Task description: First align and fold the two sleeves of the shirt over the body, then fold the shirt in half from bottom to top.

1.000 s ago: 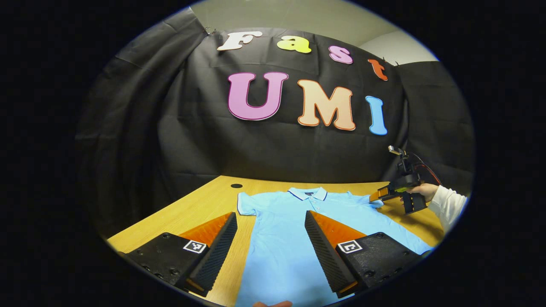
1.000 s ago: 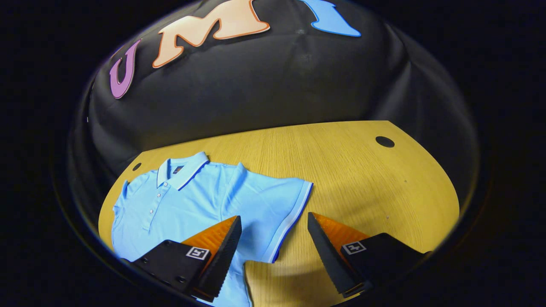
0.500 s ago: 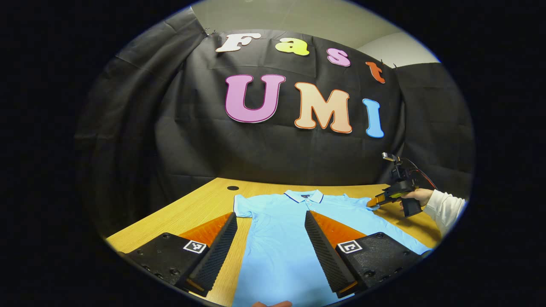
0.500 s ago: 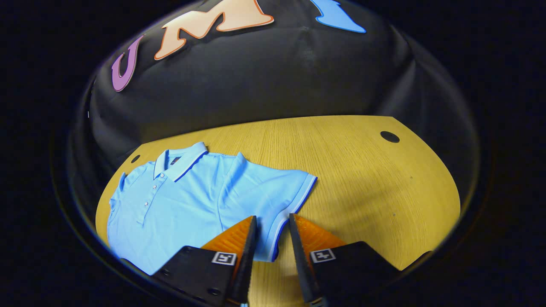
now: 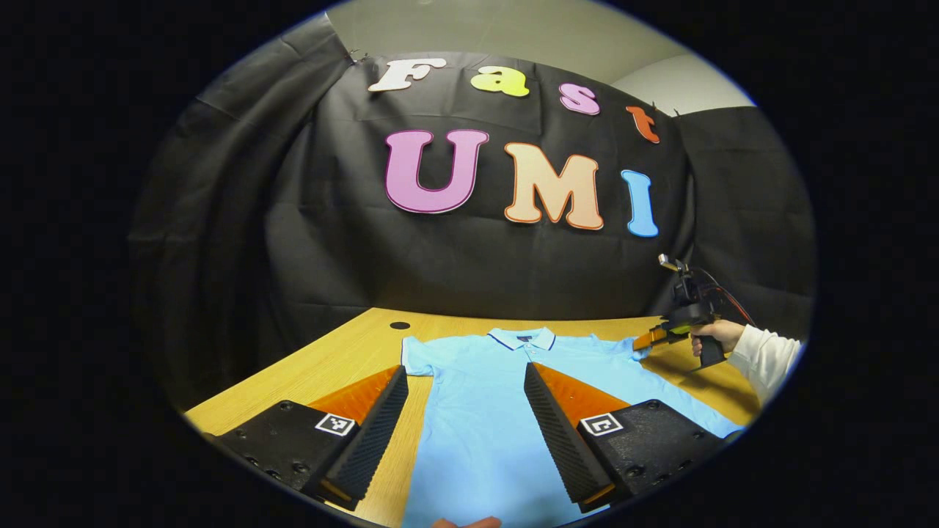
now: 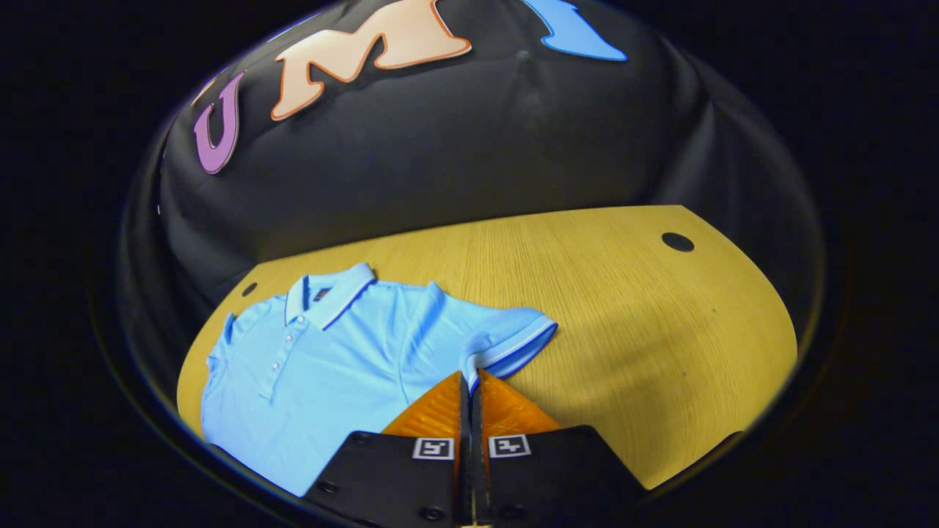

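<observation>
1. Table (image 6: 623, 293) carries the shirt (image 6: 330, 367) flat, collar toward the wall
2. Shirt's body runs lengthwise between the left gripper's (image 5: 466, 418) spread fingers
3. Right gripper (image 6: 470, 385) pinches the sleeve (image 6: 506, 341) hem; the body lies to its left, so the fold goes leftward

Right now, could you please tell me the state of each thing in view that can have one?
Shirt: spread flat, face up on the table, not folded.
Right sleeve: cuff edge pinched and lifted a little.
Left sleeve: flat, untouched.
Collar: turned down.
Right gripper: shut on the right sleeve.
Left gripper: open, above the shirt, holding nothing.
</observation>
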`<action>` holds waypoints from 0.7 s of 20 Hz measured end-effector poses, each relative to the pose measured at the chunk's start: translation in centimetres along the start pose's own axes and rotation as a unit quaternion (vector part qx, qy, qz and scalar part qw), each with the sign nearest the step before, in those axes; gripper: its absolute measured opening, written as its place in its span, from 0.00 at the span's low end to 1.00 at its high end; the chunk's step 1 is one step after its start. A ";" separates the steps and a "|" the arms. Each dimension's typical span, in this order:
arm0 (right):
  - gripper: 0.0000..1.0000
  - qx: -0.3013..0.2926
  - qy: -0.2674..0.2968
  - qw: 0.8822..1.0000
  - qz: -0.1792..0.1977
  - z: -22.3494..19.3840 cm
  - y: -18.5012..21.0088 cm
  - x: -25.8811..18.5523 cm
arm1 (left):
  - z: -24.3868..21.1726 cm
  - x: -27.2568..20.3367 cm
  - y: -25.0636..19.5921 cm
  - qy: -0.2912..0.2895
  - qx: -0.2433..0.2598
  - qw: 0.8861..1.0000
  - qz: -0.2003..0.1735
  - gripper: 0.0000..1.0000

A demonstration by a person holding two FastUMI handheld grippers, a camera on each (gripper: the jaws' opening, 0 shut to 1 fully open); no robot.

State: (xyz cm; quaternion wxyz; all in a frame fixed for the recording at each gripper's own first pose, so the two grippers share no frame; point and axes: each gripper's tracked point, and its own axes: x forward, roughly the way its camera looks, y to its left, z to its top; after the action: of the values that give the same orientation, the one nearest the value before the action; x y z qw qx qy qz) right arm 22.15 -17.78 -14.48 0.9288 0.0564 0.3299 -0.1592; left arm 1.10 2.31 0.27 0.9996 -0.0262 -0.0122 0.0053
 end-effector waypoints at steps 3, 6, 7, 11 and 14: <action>0.06 -0.011 -0.027 0.999 0.022 2.1 2.4 -1.1 | -0.3 0.0 -0.2 0.007 -0.005 1.000 -0.003 0.95; 0.06 -0.039 -0.039 0.997 0.055 3.1 6.3 -2.1 | -0.6 0.2 -0.4 0.012 -0.005 1.000 -0.006 0.95; 0.05 -0.052 -0.042 0.996 0.063 3.3 7.6 -2.2 | -0.7 0.2 -0.4 0.013 -0.007 1.000 -0.007 0.95; 0.05 -0.113 -0.049 0.987 0.100 3.2 14.2 -2.0 | -1.1 0.3 -0.5 0.018 -0.009 1.000 -0.009 0.94; 0.05 -0.186 -0.036 0.974 0.123 0.2 19.1 -1.2 | -1.2 0.4 -0.1 0.019 -0.010 1.000 -0.004 0.94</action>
State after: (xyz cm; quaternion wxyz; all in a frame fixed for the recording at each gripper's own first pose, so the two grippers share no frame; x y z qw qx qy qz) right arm 27.79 0.44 -13.57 0.9468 -0.0833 0.3103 0.0184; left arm 1.54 2.20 -0.90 0.9993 -0.0359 0.0063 0.0010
